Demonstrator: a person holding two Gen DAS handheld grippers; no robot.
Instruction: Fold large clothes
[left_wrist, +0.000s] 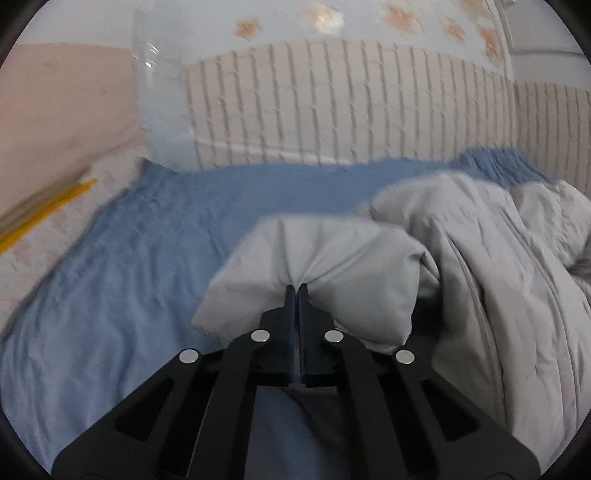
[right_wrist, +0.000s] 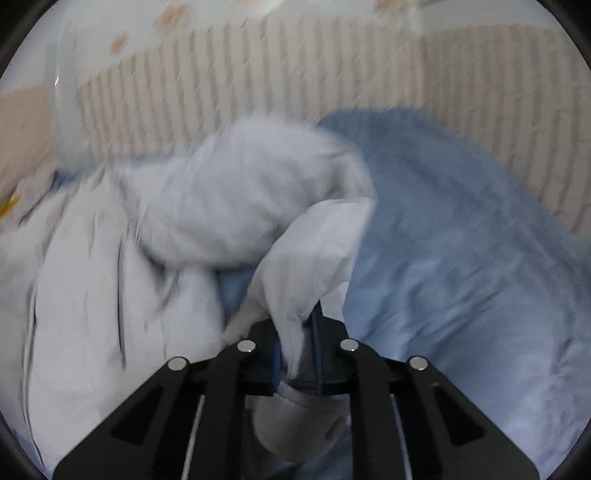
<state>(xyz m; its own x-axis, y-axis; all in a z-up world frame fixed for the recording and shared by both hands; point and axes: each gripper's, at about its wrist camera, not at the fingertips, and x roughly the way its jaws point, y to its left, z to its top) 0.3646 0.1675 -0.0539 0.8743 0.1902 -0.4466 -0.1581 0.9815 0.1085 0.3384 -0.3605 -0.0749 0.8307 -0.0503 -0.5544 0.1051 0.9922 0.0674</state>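
A pale grey quilted padded jacket (left_wrist: 480, 258) lies crumpled on a bed's blue sheet (left_wrist: 129, 258). The left gripper (left_wrist: 297, 291) pinches a puffy fold with its fingers shut tight; the right gripper (right_wrist: 295, 332) clamps a thin hem. Soft, light and slippery, it is probably best gripped at seams and edges.

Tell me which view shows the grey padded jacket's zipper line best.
The left wrist view: the grey padded jacket is fairly sharp there, its zipper line running down the right side. The right wrist view shows the jacket motion-blurred, only dark streaks.
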